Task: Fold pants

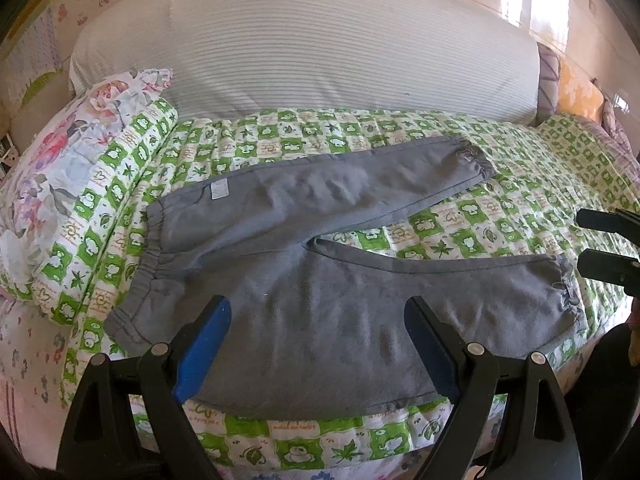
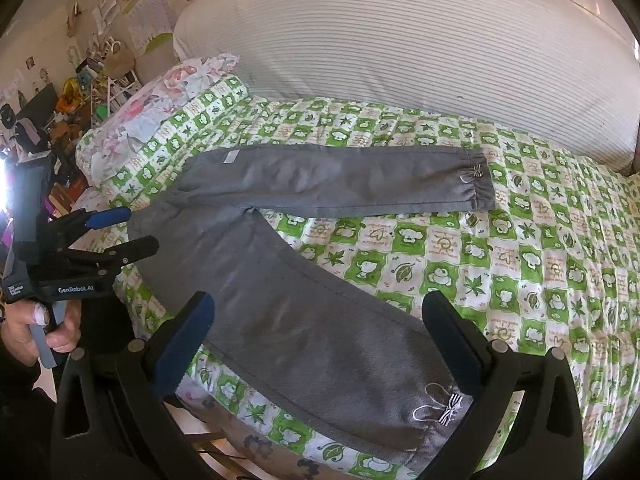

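Observation:
Grey pants [image 1: 304, 280] lie flat on a green-and-white checked quilt [image 1: 460, 232], waistband [image 1: 144, 272] to the left, both legs spread apart to the right. My left gripper [image 1: 318, 312] is open and empty, above the near leg's thigh. In the right wrist view the pants [image 2: 304, 312] show the near cuff with a bow [image 2: 448, 412] and the far cuff [image 2: 476, 176]. My right gripper [image 2: 318, 312] is open and empty above the near leg's lower part. The left gripper [image 2: 136, 232] also shows there at the left, the right gripper [image 1: 584, 240] at the left view's right edge.
A white ribbed rolled duvet [image 1: 312, 52] lies along the far side of the bed. A floral pillow [image 1: 60, 152] sits at the left end. Cluttered shelves [image 2: 80, 92] stand beyond the bed at the left. The quilt's near edge [image 1: 320, 440] is below the pants.

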Demonstrator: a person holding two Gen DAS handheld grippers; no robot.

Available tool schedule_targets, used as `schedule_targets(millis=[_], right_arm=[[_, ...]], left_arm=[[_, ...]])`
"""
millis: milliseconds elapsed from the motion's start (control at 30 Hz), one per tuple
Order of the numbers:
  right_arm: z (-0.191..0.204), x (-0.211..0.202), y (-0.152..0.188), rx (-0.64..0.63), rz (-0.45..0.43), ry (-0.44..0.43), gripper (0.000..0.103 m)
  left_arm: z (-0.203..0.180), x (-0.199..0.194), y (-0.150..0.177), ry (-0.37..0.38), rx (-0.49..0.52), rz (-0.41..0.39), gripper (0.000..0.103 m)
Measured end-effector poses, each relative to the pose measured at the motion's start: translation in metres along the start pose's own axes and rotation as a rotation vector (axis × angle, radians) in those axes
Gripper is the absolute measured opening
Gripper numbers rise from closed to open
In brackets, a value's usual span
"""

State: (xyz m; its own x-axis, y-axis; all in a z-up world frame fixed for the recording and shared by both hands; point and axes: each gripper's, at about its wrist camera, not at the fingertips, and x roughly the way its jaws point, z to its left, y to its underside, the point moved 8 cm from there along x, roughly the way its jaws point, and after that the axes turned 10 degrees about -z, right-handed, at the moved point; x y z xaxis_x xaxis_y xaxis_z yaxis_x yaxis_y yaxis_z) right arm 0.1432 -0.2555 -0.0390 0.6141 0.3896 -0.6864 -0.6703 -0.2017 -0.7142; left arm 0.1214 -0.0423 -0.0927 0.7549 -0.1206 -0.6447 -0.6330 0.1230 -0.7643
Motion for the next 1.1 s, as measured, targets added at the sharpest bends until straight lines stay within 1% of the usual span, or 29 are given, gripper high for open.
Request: schedule_targets(millis=[333, 533, 733, 867, 1100], right_arm=[[-0.016, 0.011, -0.002, 0.039, 0.006, 0.005, 0.103], [-0.020, 0.021, -0.004, 0.039, 0.019, 0.009, 0.103], [-0.030, 0.033, -0.013, 0.042, 0.021, 0.018, 0.103], [-0.041, 0.045, -0.021, 0.082, 0.029, 0.017, 0.103], [-0.055, 0.061, -0.031, 0.092, 0.038, 0.031, 0.103]], left_arm=[[-0.004, 0.013, -0.007, 0.021, 0.011, 0.009, 0.089], [-0.005, 0.026, -0.010, 0.026, 0.016, 0.022, 0.089], [-0.006, 0.035, -0.018, 0.027, 0.029, 0.012, 0.089], [-0.007, 0.046, -0.023, 0.038, 0.033, 0.020, 0.089], [-0.008, 0.065, -0.029, 0.059, 0.028, 0.039, 0.089]])
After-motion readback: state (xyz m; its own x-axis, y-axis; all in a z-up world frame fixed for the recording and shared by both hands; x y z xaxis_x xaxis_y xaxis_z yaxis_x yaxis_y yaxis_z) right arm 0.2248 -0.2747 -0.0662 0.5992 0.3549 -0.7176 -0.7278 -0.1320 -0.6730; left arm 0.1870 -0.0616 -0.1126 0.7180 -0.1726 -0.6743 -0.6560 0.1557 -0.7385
